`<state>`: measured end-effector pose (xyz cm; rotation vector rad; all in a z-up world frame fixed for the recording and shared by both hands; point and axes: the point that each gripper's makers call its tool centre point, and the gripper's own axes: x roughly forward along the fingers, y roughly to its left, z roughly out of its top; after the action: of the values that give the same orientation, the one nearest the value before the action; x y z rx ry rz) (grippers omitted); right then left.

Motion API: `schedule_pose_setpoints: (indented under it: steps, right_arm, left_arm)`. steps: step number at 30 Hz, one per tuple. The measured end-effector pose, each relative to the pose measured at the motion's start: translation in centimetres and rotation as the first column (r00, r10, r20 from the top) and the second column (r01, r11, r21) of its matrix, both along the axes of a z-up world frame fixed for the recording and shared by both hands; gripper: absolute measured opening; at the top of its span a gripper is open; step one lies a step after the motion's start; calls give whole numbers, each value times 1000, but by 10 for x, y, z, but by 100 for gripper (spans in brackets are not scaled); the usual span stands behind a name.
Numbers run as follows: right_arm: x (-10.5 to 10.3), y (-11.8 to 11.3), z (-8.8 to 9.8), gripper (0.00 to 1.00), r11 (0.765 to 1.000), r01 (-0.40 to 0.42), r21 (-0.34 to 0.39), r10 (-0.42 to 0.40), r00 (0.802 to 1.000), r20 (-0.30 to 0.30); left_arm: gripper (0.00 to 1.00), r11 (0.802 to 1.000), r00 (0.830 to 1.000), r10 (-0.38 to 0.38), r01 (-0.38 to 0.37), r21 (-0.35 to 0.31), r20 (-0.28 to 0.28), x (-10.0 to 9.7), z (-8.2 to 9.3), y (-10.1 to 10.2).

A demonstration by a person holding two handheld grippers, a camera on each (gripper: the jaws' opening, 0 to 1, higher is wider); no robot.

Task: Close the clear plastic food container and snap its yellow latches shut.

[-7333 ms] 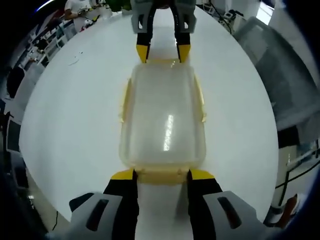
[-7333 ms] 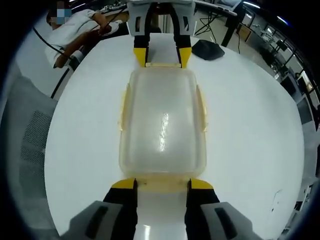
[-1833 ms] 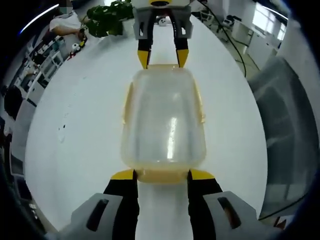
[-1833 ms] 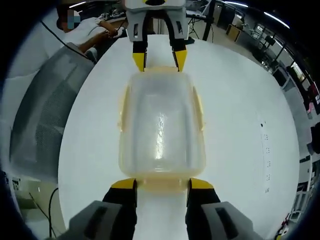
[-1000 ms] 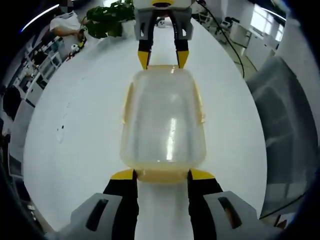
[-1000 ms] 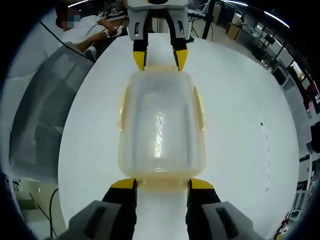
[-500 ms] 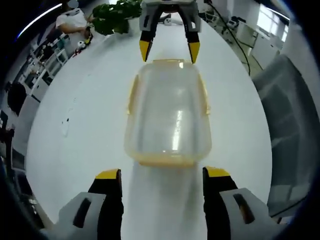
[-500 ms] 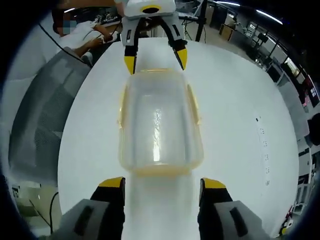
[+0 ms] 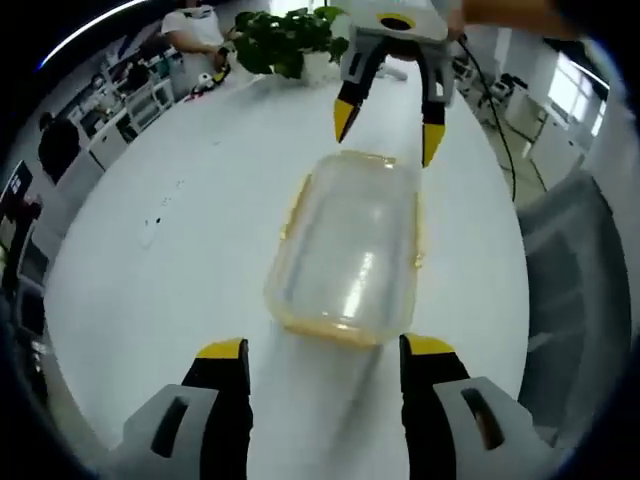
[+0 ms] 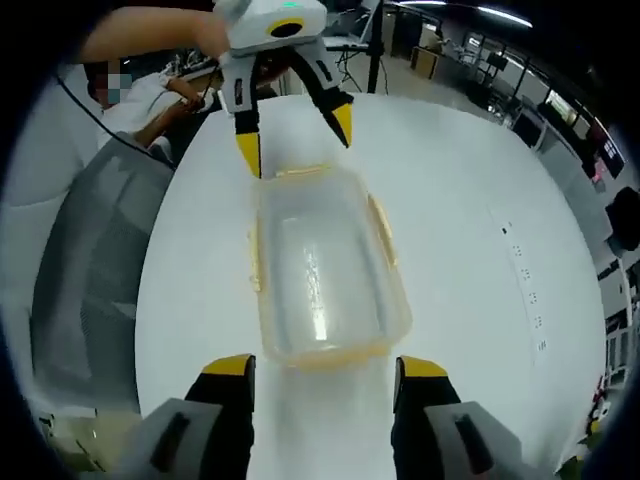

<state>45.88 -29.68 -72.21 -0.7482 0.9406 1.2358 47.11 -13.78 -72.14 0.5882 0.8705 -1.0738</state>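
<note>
Two tools spread wide at opposite short ends of a closed clear container (image 9: 348, 250) on a white counter (image 9: 190, 220).
In the left gripper view the left tool (image 9: 323, 347) sits just short of the near yellow end edge, the right tool (image 9: 388, 125) beyond the far edge, neither touching. Yellow latches (image 10: 383, 228) lie flat along both long sides. Bare counter surrounds the container; a grey chair (image 10: 85, 280) stands past the counter's rim.

Bright, even overhead light washed my white worktop (image 9: 200, 250) almost featureless. A glare streak lay along the container (image 10: 320, 280) lid. Shadows were faint. Fisheye bending curved the edges, where the background blurred.
</note>
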Motion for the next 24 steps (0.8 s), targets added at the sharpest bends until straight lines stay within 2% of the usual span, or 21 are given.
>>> schedule_pose_setpoints:
  steps: [2,4,6,8,9,11,13,16,20,21,23,24]
  right_arm:
    - [3,1,0,54,999,35,1,-35,999,9]
    - [0,4,0,52,996,90,23,-89,996,-30]
    - [-2,13,5,51,986,141,85,-136,989,-58]
    - [-1,16,7,51,979,175,100,-169,984,-63]
    - [-1,17,7,51,978,183,103,-177,982,-65]
    - [-2,19,8,50,974,200,108,-193,979,-72]
    - [0,20,7,49,967,229,109,-222,972,-76]
    - [3,21,6,49,955,278,107,-269,959,-90]
    - [6,17,2,48,942,325,76,-318,944,-91]
    - [9,17,1,48,939,334,81,-328,941,-76]
    - [7,15,-2,46,933,353,65,-347,934,-87]
    - [8,15,-2,46,932,356,68,-351,933,-76]
  left_arm:
    - [57,995,996,82,-84,-57,-26,0,5,-4]
    - [53,986,991,132,-133,-97,-15,4,13,-6]
    - [52,977,980,193,-197,-79,-57,1,13,-2]
    - [53,970,974,220,-225,-97,-55,4,16,-3]
    - [52,960,963,259,-266,-88,-78,3,15,-1]
    - [49,941,947,302,-315,-127,-108,5,17,-4]
    - [51,942,948,304,-314,-117,-96,5,14,-3]
    - [52,931,934,338,-349,-104,-113,5,9,-3]
    - [52,904,908,397,-412,-116,-133,9,7,-2]
    - [51,891,897,419,-436,-127,-139,10,8,-2]
    - [51,864,872,460,-483,-143,-165,12,7,-3]
    - [51,858,867,469,-492,-145,-171,13,7,-2]
